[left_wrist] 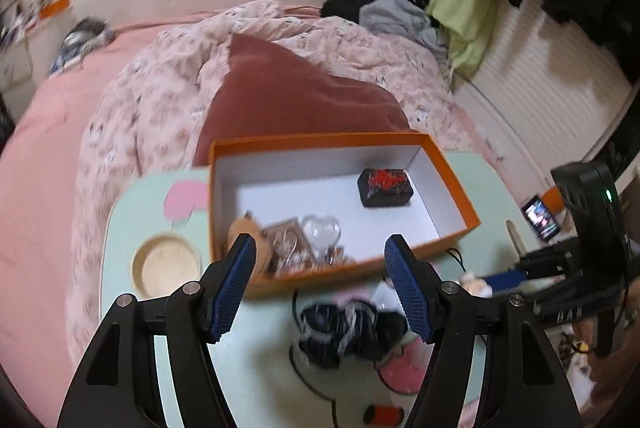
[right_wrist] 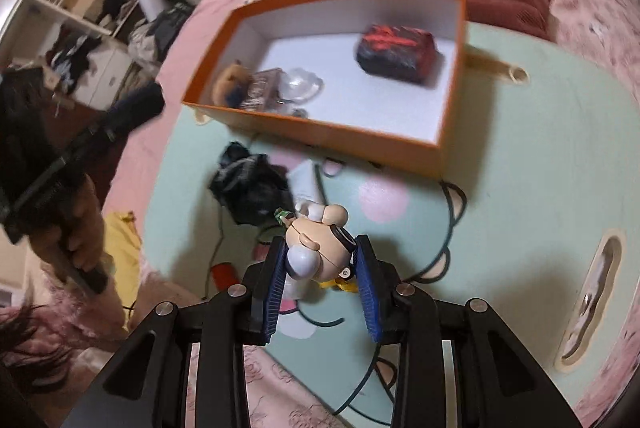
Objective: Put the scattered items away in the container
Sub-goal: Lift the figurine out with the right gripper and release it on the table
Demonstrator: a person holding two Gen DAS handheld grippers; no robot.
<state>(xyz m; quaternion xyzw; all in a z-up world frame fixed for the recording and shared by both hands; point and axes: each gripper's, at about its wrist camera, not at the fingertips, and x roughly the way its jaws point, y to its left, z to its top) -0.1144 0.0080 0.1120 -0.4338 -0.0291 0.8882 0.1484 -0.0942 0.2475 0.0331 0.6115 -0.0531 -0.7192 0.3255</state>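
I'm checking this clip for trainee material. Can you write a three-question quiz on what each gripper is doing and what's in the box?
1. True or false: the right gripper is shut on a toy figurine.
2. Which item lies alone at one end of the orange box? A) black case with red pattern B) clear heart C) brown plush
3. Fill in: the left gripper hangs open above a black ____ bundle.

Key: 1 true; 2 A; 3 fabric.

Dim, warm indoor light; both fisheye views bend and darken at the edges, with motion blur smearing the bedding (left_wrist: 152,115).
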